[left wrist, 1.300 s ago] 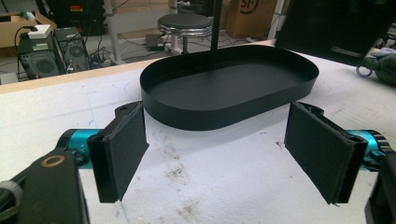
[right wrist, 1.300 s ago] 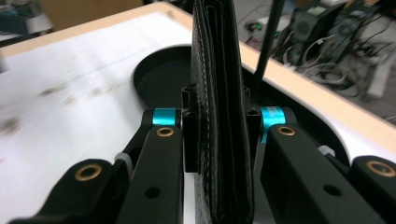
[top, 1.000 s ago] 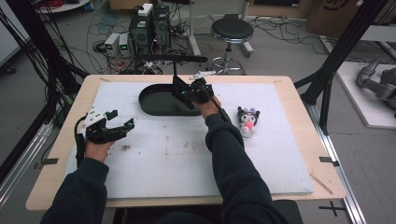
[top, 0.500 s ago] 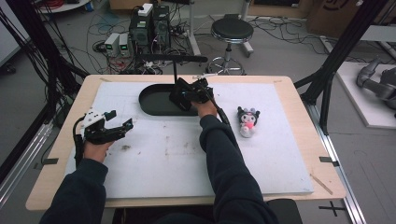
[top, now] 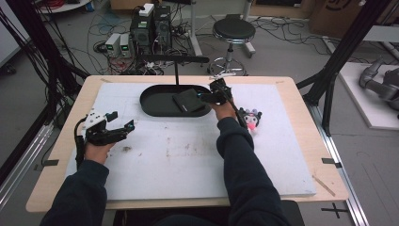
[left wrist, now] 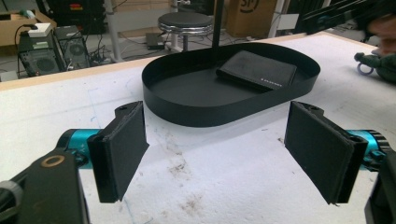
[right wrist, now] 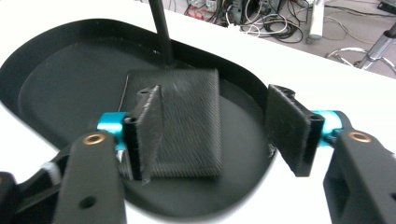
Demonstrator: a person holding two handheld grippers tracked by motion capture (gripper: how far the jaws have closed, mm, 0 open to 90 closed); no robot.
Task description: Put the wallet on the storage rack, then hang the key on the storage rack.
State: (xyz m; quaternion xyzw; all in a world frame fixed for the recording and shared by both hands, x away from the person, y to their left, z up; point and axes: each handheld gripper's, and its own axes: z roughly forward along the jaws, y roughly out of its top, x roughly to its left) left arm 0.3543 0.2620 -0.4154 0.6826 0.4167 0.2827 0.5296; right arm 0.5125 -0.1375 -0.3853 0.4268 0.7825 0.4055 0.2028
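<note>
A black wallet point(top: 187, 100) lies flat in the right half of the black oval tray point(top: 150, 106). My right gripper point(top: 207, 95) hovers at the tray's right end. Its jaws have just been opening and stand apart, pressing on nothing. In the right gripper view the wallet point(right wrist: 191, 116) rests on the tray floor point(right wrist: 56, 93) below and beyond the open right gripper point(right wrist: 215, 135). My left gripper point(top: 123, 127) rests open on the white mat at the left. The left gripper view shows the left gripper point(left wrist: 215, 154) facing the tray point(left wrist: 187, 112) and the wallet point(left wrist: 257, 70).
A small plush toy point(top: 250, 118) lies on the mat just right of my right hand. A thin black post with a crossbar point(top: 176, 70) rises at the tray's back edge. The white mat point(top: 188, 160) covers most of the wooden table.
The right gripper has opened, let go of the wallet into the tray and drawn back to the right. The left gripper has kept still.
</note>
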